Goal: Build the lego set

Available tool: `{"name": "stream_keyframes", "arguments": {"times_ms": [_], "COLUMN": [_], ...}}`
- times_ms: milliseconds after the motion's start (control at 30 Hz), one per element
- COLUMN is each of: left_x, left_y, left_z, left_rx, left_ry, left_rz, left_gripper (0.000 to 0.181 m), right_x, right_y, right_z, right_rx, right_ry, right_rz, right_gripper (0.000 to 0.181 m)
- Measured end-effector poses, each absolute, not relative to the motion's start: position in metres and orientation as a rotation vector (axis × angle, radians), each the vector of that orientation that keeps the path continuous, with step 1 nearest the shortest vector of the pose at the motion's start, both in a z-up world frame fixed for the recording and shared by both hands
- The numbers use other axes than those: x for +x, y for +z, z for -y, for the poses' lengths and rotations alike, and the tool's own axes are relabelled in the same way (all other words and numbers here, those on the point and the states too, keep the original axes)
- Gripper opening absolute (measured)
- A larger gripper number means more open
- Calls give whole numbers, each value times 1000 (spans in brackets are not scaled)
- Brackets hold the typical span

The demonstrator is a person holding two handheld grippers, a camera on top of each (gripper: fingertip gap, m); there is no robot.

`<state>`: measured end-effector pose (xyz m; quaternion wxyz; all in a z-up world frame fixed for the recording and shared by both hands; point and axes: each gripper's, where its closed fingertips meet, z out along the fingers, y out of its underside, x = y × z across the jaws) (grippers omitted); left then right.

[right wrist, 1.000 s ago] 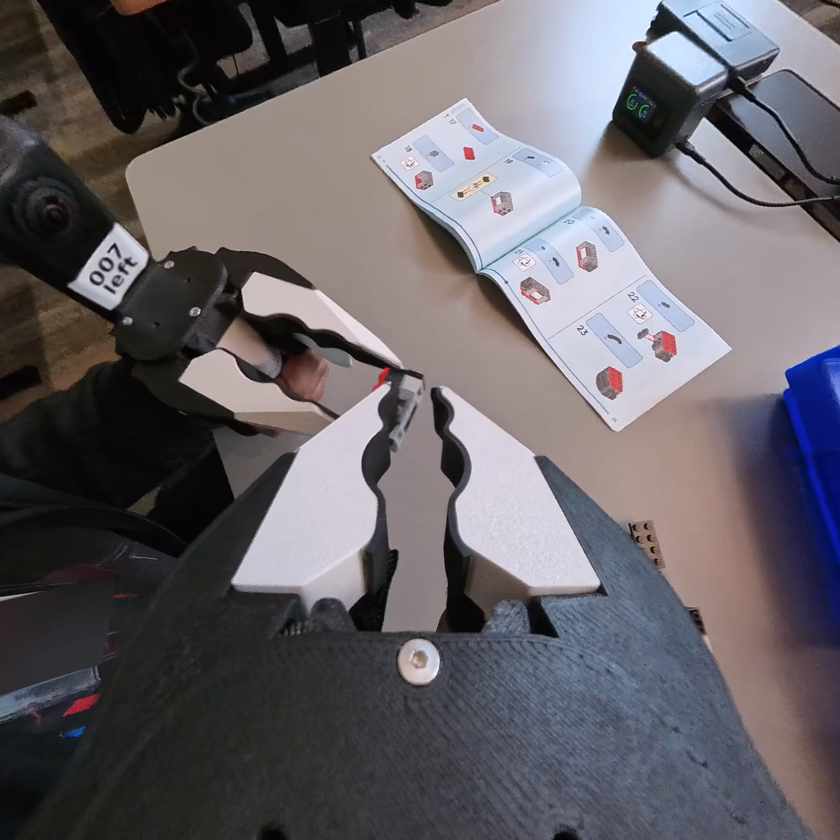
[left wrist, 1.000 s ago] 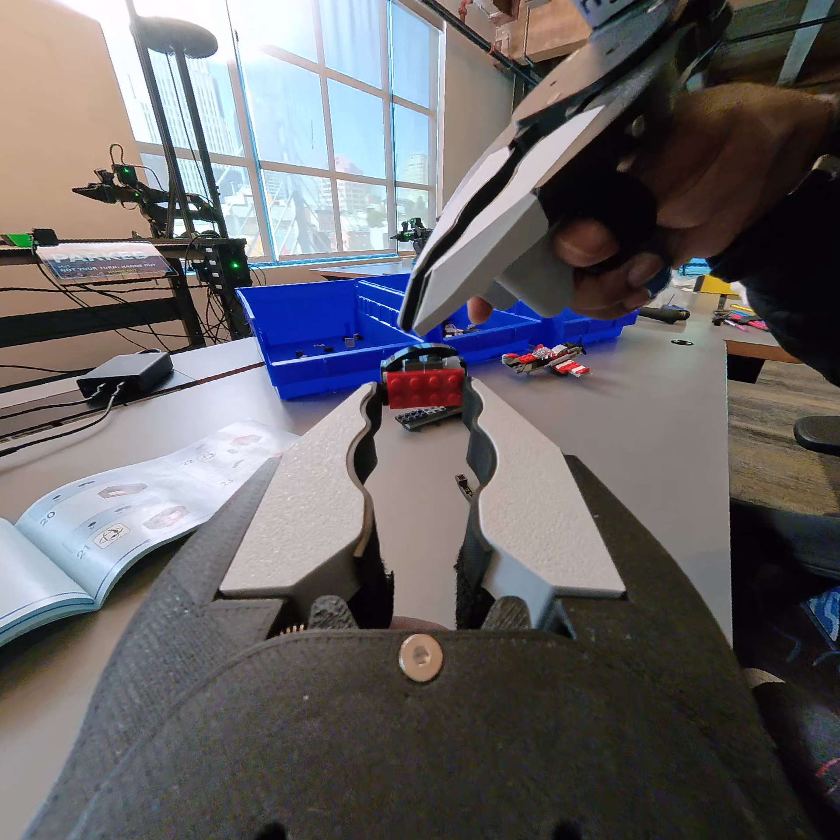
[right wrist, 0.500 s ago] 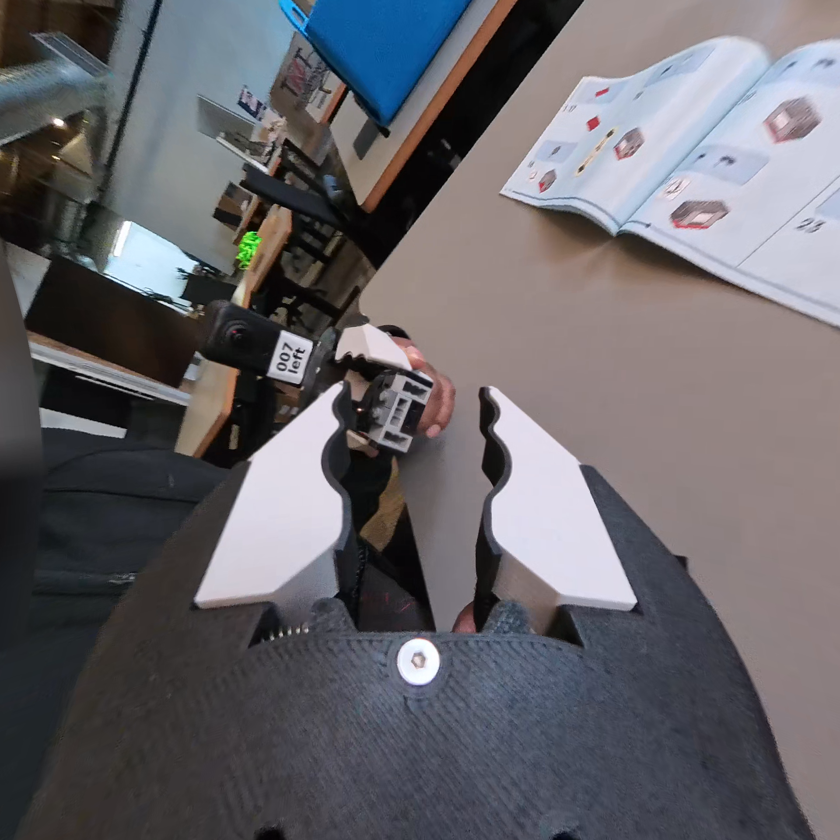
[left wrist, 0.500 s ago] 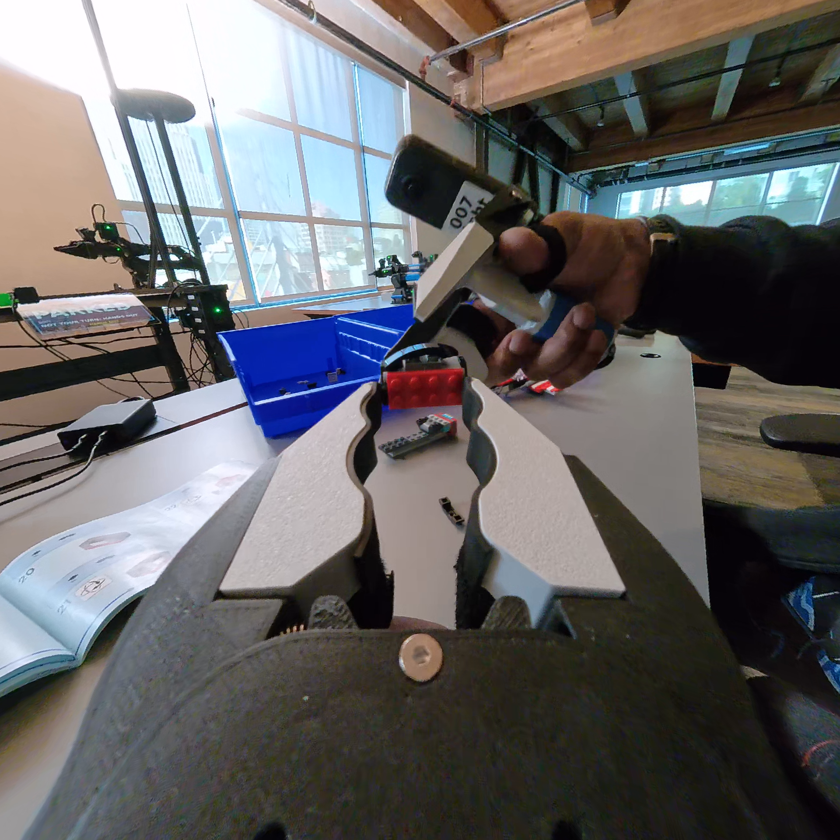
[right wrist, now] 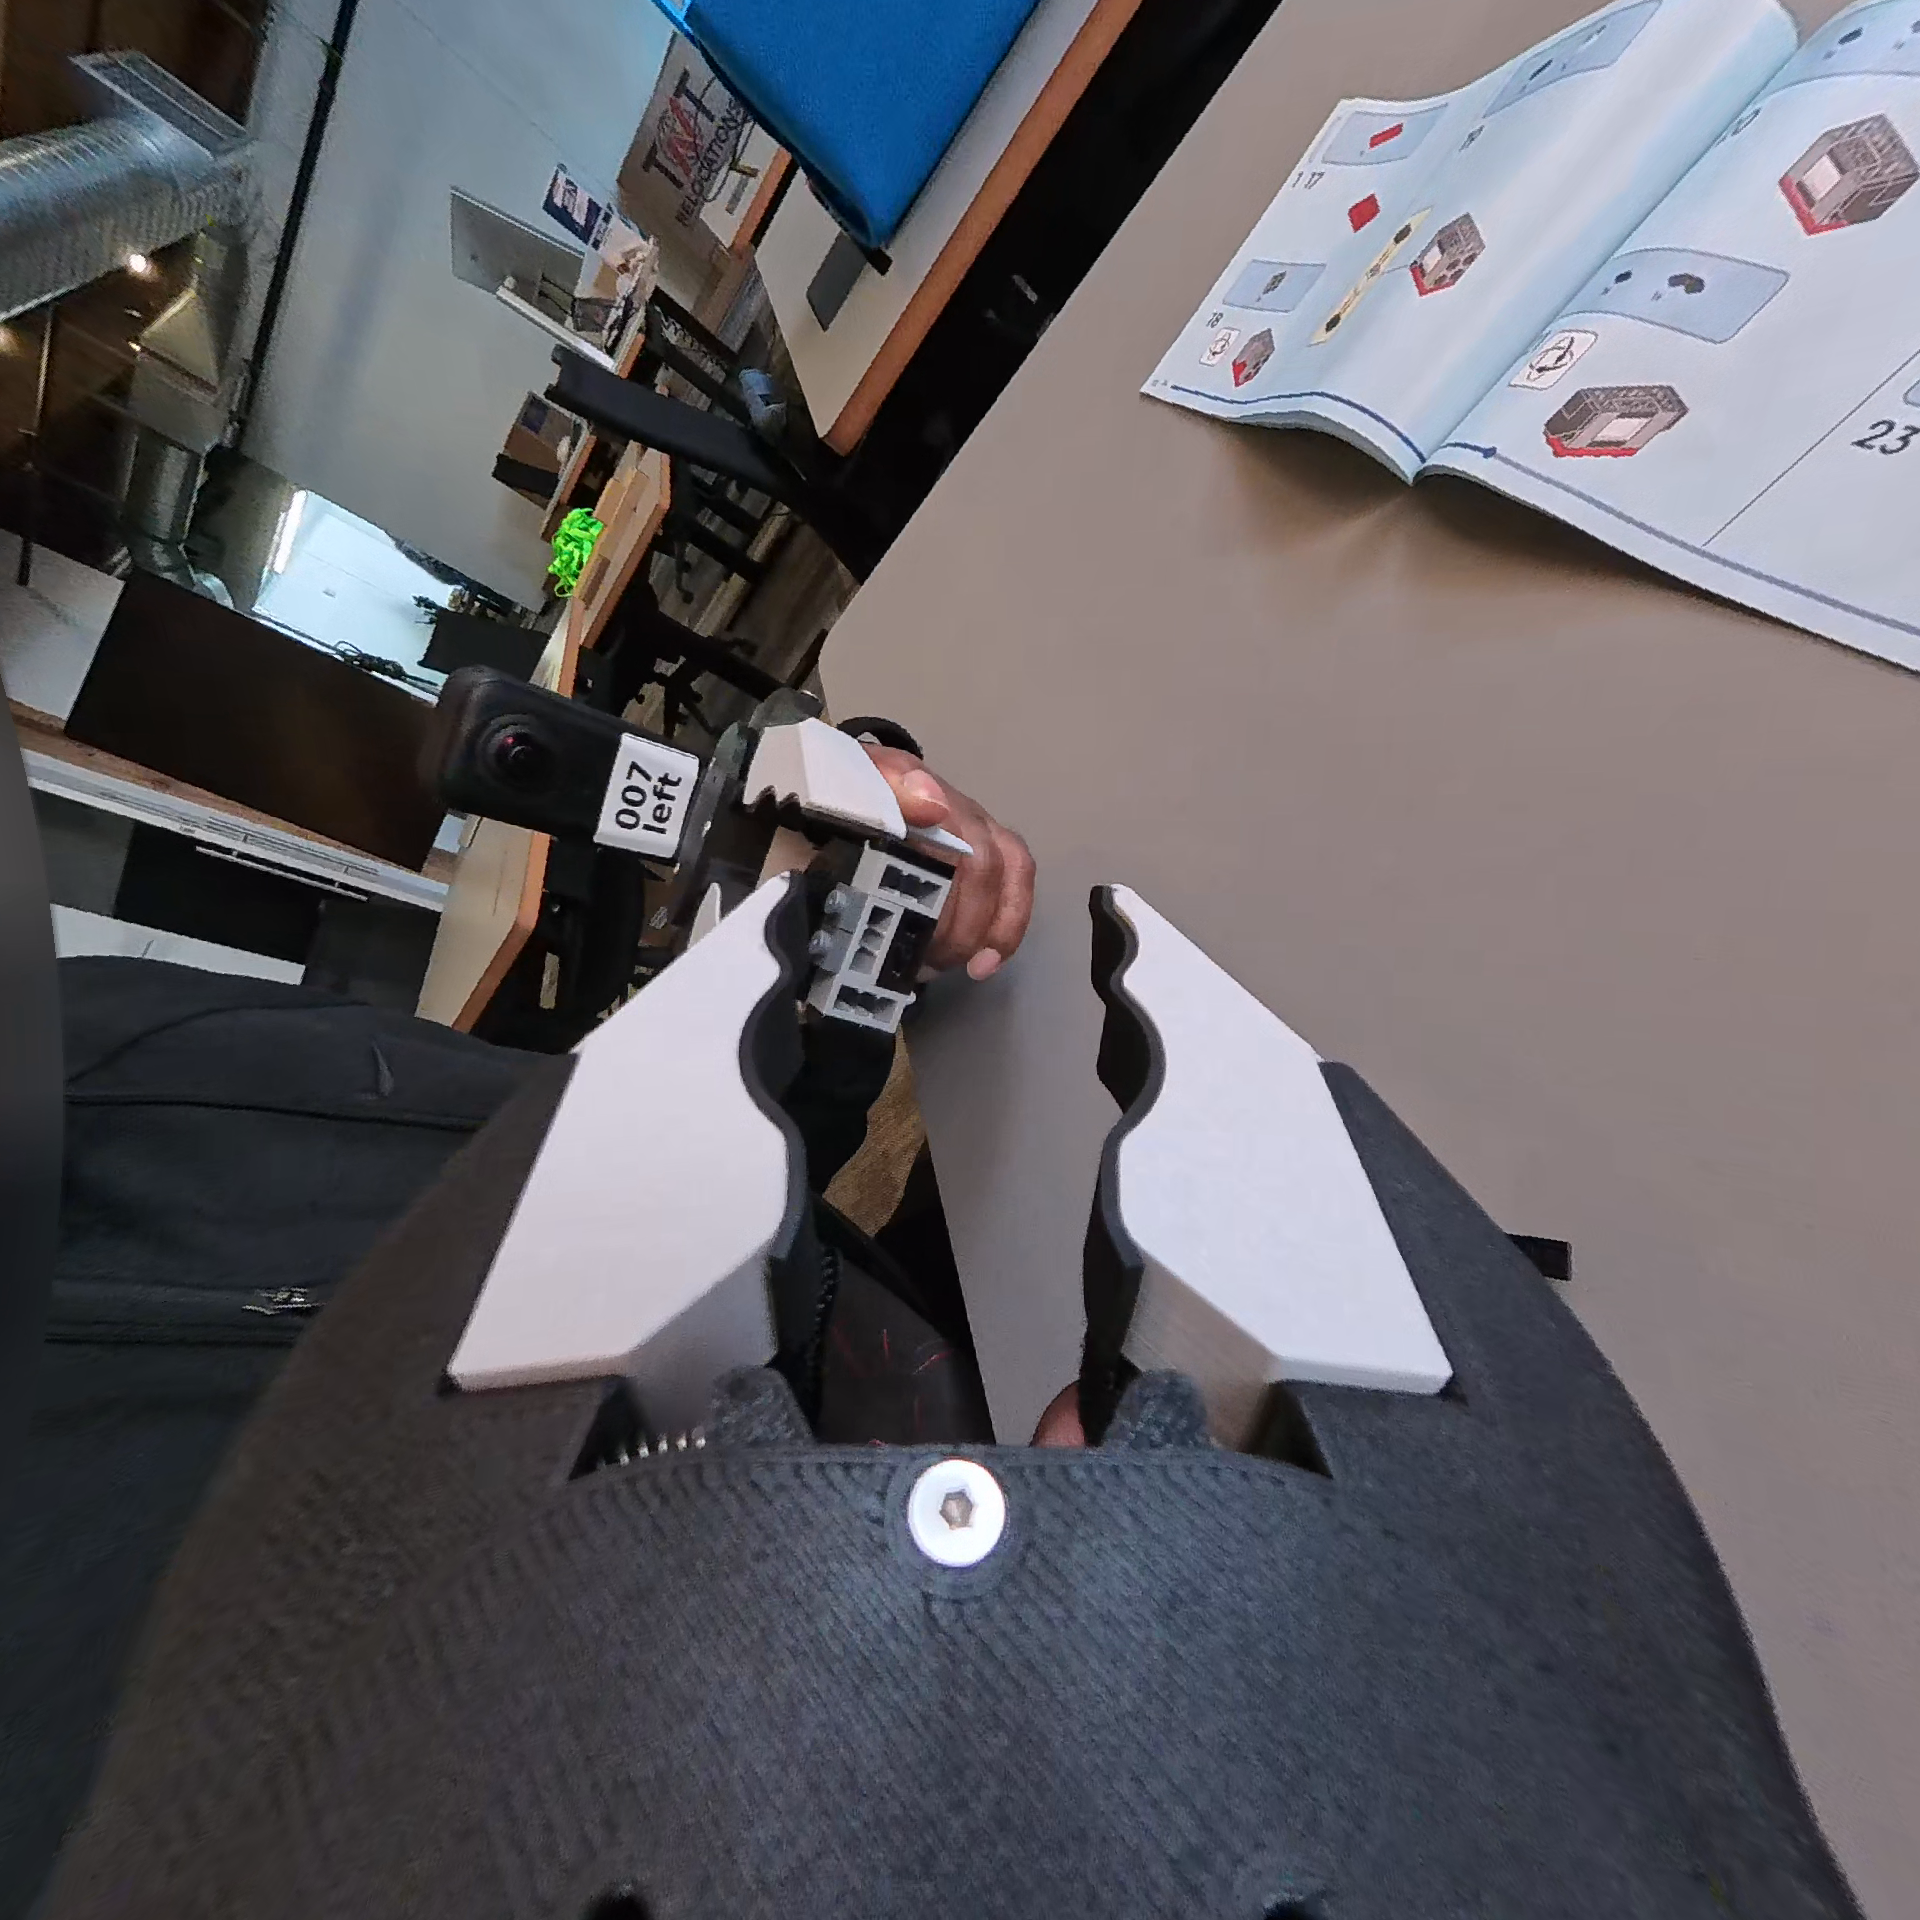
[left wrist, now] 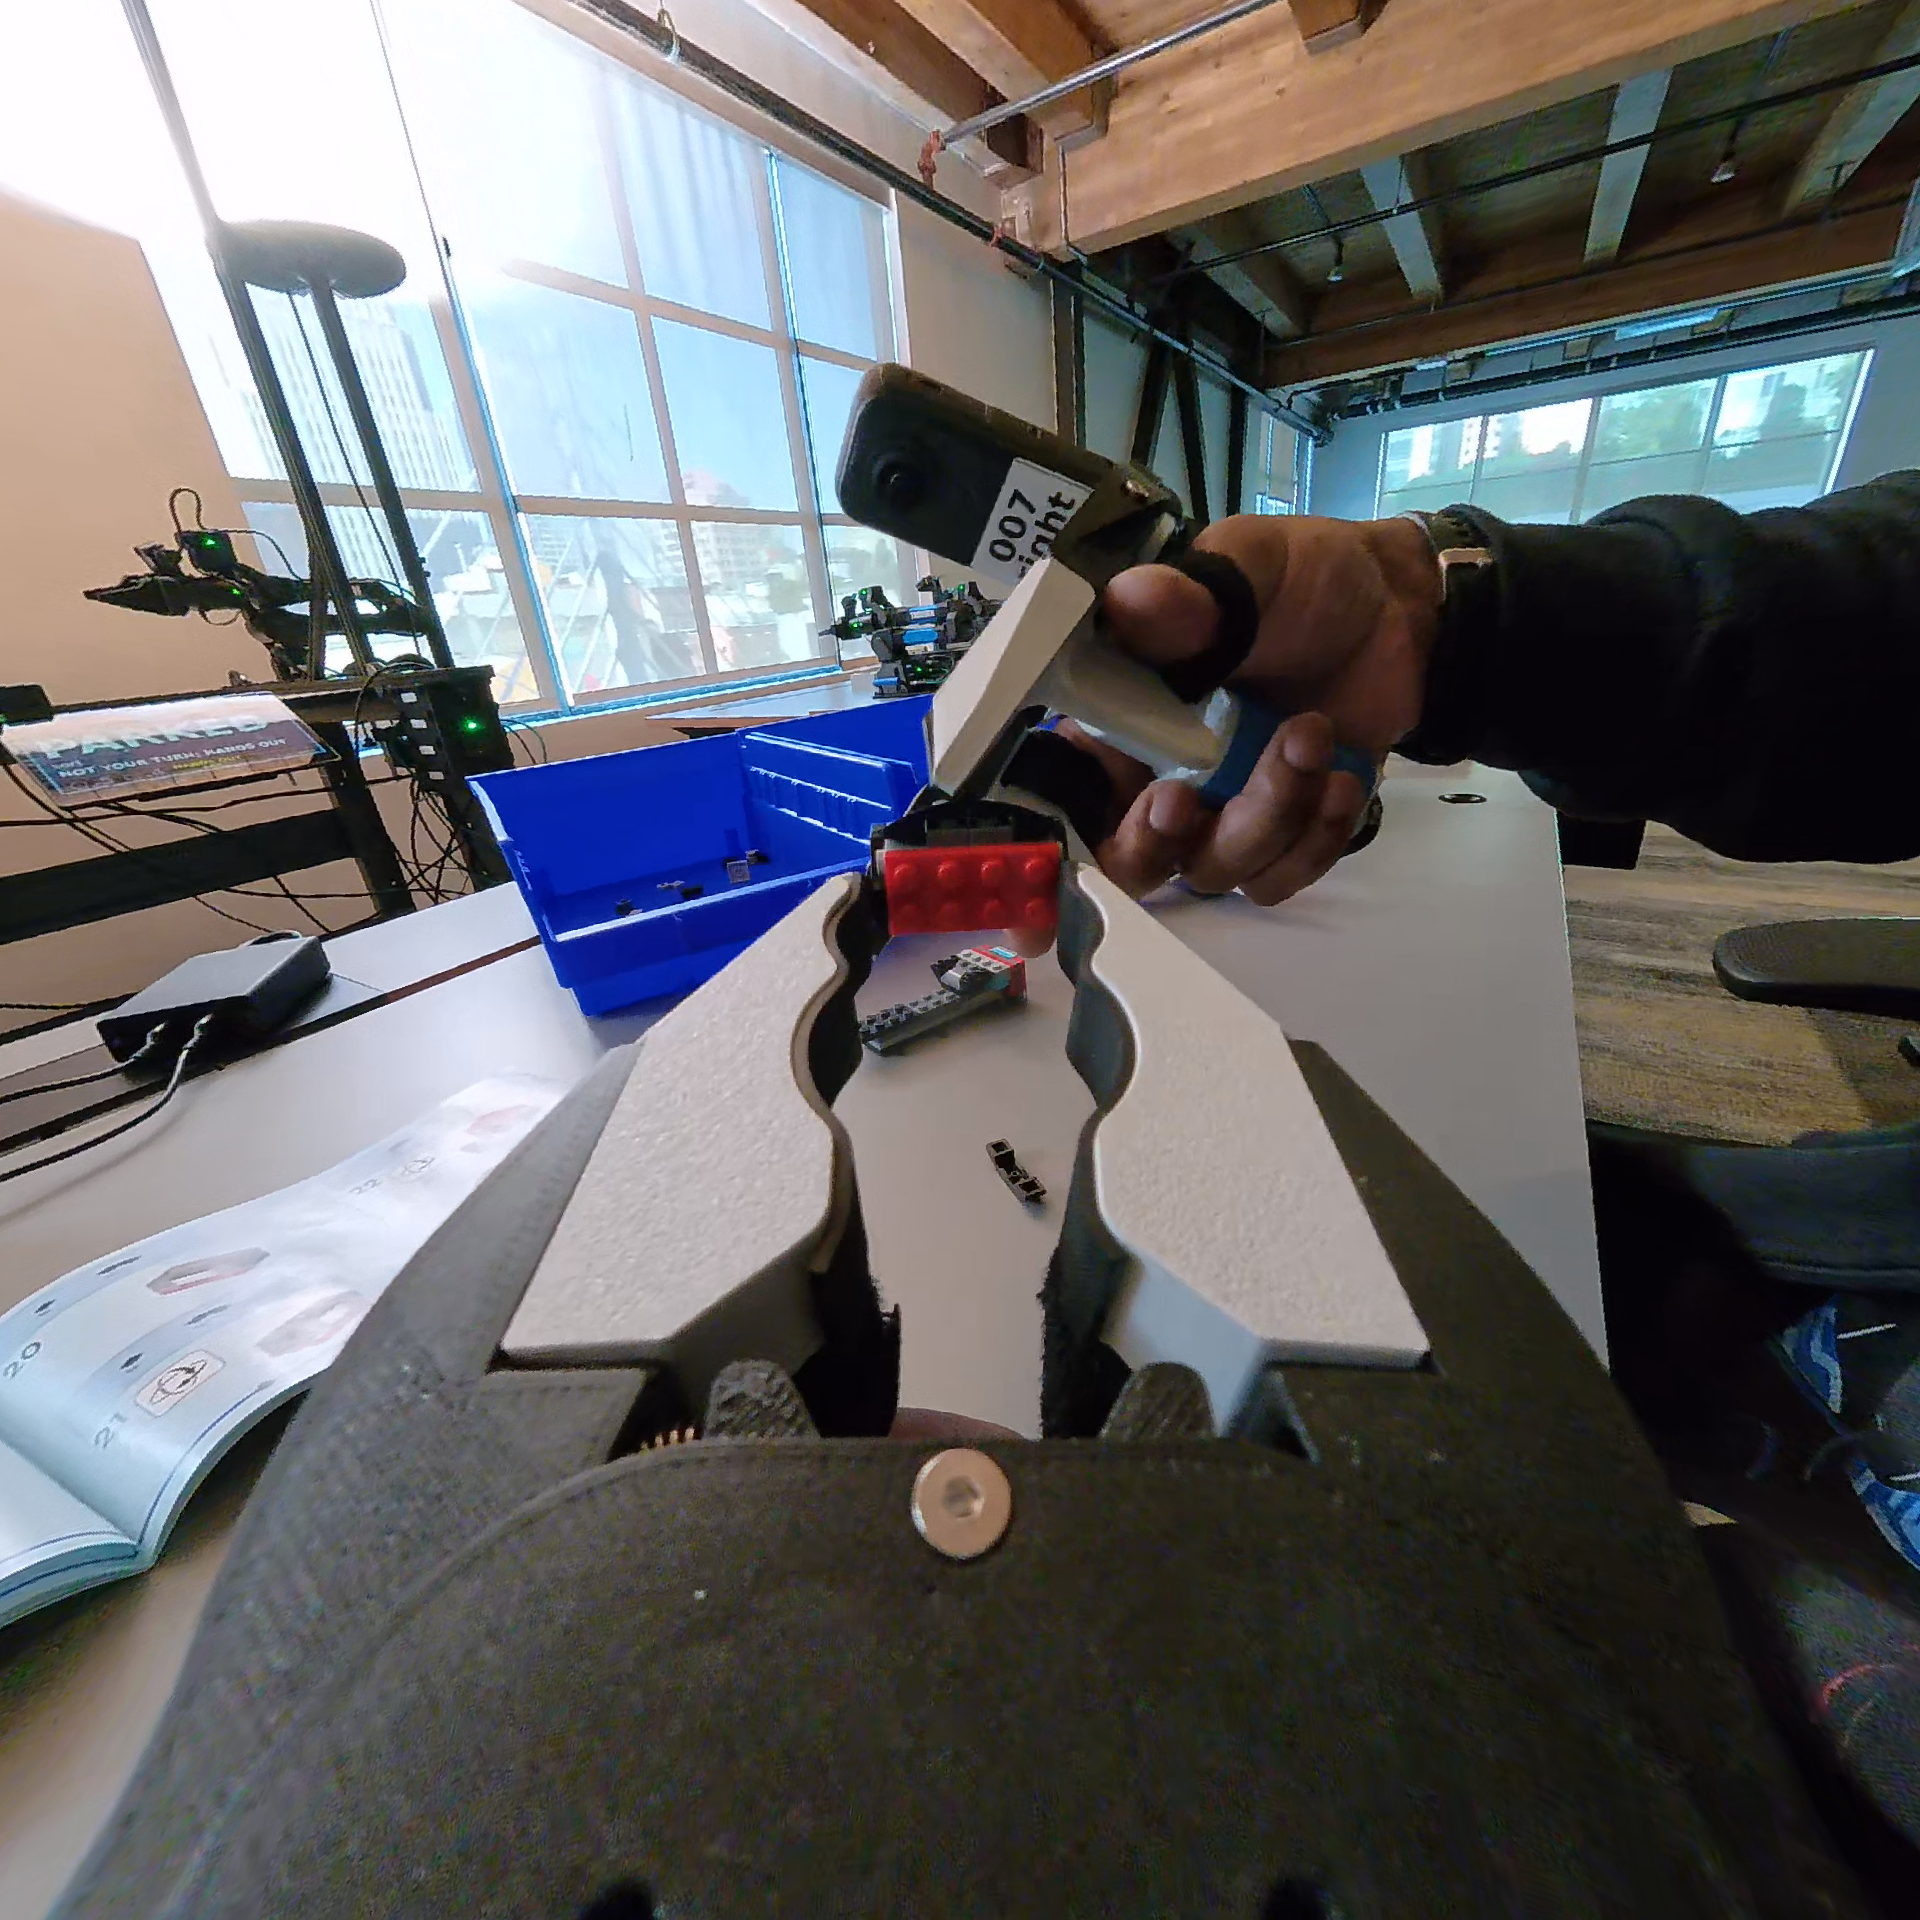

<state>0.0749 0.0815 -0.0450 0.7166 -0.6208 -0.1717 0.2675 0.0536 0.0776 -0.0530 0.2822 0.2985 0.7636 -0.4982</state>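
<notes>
Left wrist view: left gripper (left wrist: 971,902) jaws clamp red-faced brick assembly (left wrist: 971,885) above bench (left wrist: 1351,997); right gripper (right wrist: 940,899) jaws spread, touching the assembly. Likely mid-fitting; next, align and press.

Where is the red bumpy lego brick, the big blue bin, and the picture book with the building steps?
Red studded lego brick (left wrist: 971,885), left wrist view, middle of its studded face.
Blue plastic bin (left wrist: 634,800), left wrist view, its inner back wall.
Open pale-blue instruction booklet (right wrist: 1621,343), right wrist view, a page near the fold.
</notes>
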Motion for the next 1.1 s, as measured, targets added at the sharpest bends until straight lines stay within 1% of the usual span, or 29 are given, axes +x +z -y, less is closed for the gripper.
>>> {"name": "stream_keyframes", "arguments": {"times_ms": [433,667,833,1000,1100], "left_x": [77,78,80,83,86], "left_y": [-45,-45,-44,-41,-37], "left_z": [-82,-85,-87,-86,-85], "left_rx": [-1381,-1390,-1392,-1374,-1352], "left_ry": [598,611,620,626,626], "left_rz": [369,352,335,320,304], "left_gripper": [35,35,35,35,35], "right_x": [66,72,76,82,85], "right_y": [-52,-52,-51,-44,-39], "right_z": [-77,-77,-77,-77,-76], "right_rx": [768,751,739,706,685], "right_ry": [-1320,-1301,-1294,-1309,-1326], "right_rz": [-2001,-1973,-1938,-1877,-1838], "right_gripper": [54,42,40,29,27]}}
